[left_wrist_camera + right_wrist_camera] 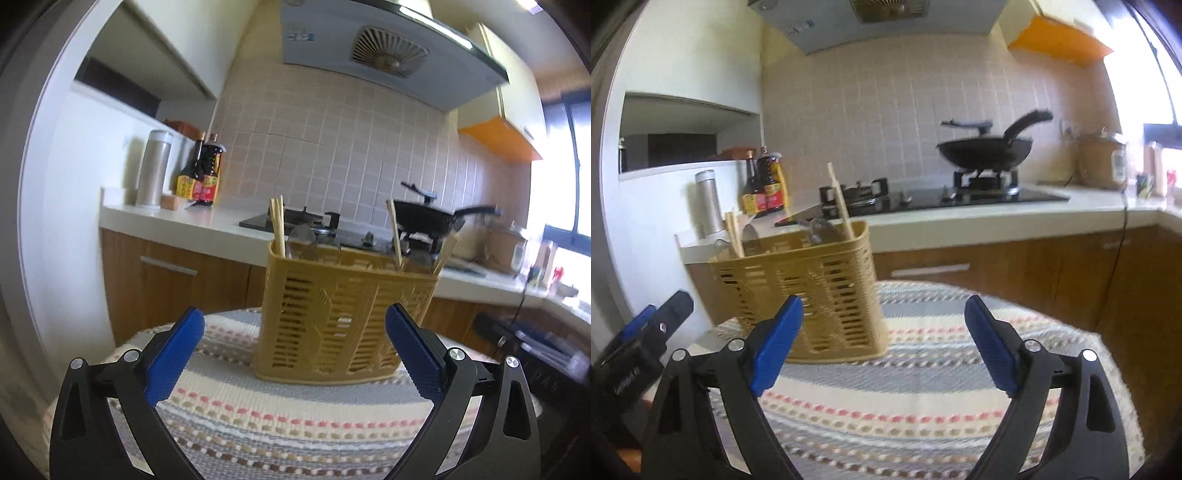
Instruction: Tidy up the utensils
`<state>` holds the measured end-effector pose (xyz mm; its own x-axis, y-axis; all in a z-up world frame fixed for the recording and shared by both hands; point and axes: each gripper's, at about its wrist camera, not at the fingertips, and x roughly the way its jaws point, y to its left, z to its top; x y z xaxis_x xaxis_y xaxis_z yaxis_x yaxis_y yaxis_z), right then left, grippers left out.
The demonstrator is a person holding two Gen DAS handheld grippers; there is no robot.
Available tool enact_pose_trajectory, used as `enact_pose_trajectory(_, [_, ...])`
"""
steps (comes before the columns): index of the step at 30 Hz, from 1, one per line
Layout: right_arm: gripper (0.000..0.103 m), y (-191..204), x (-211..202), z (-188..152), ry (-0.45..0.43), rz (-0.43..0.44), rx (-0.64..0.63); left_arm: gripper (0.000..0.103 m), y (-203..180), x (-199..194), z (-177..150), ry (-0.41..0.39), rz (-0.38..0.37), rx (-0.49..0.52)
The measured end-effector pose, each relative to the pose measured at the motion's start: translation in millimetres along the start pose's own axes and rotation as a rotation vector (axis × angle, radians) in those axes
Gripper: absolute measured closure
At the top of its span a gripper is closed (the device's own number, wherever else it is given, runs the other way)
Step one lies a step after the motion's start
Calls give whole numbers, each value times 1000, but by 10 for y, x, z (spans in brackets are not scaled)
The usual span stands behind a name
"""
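Both my tongs, left (294, 345) and right (883, 341), are apart, empty; basket (341, 314) sits at 12 o'clock of left, nearer it, long side crosswise.

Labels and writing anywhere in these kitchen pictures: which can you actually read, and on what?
None reads with certainty.
Red-and-yellow labels on the two dark sauce bottles: print too small and blurred.
Blue-and-white sticker on the grey range hood: blurred.
White lettering on the black left gripper body, seen in the right wrist view: smeared, illegible.
Woven yellow plastic utensil basket and striped table mat: no writing.
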<state>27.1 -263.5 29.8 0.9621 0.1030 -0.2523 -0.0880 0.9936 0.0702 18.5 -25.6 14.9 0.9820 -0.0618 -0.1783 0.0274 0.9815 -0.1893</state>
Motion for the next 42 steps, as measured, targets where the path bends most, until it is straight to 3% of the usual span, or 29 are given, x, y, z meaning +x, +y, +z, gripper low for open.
enact_pose_trajectory(5, [15,8,121,6,52,52,-1,8,-4,149,-21,72,18,19])
enact_pose_trajectory(14, [9,64,64,47,36,68,-35,8,-69,102,-40,53,38,75])
enact_pose_trajectory(23, [8,117,-11,26,-1,19,-77,8,-168,88,-58,44,31,113])
enact_pose_trajectory(42, [8,-78,66,59,32,12,13,8,-103,107,-61,67,24,86])
